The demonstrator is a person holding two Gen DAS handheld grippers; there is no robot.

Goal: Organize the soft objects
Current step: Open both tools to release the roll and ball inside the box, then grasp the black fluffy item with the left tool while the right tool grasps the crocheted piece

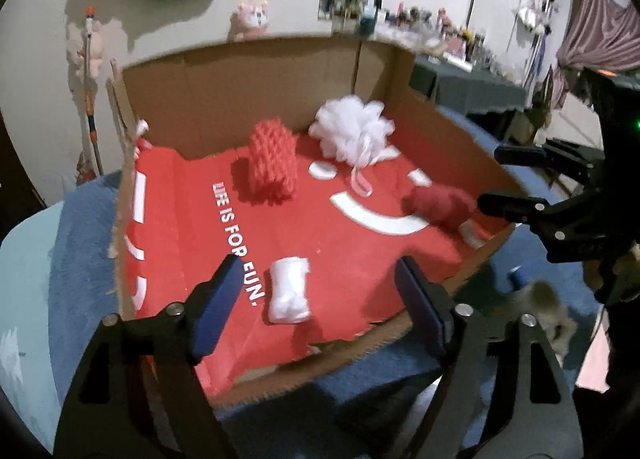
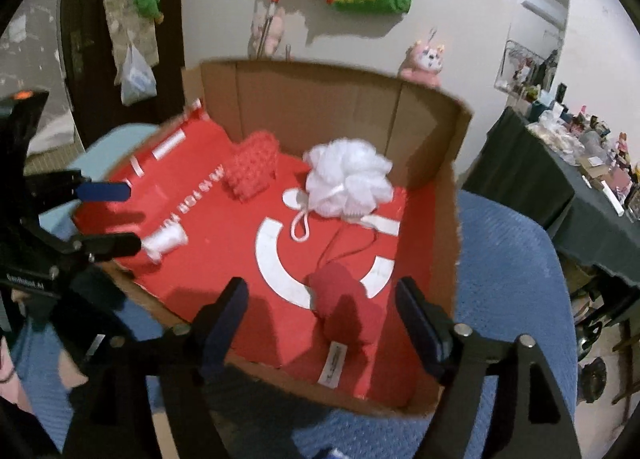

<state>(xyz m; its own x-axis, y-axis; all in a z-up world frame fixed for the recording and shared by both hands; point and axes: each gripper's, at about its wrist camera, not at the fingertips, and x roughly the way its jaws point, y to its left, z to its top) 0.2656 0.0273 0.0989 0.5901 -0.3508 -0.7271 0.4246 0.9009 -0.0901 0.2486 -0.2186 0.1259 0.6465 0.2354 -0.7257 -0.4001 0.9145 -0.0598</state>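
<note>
- The left gripper (image 1: 316,305) is open and holds nothing — the little white roll (image 1: 289,291) lies right between its tips, down on the red sheet (image 1: 328,235) in the cardboard box (image 1: 248,91).
- The roll's long side points away from the gripper.
- The right gripper (image 2: 320,321) is open too, just above the dark red pouch (image 2: 346,309).
- The white pouf (image 2: 348,179) and red net sponge (image 2: 252,169) sit far back.
- I think each hand is nearest its own soft thing.
</note>
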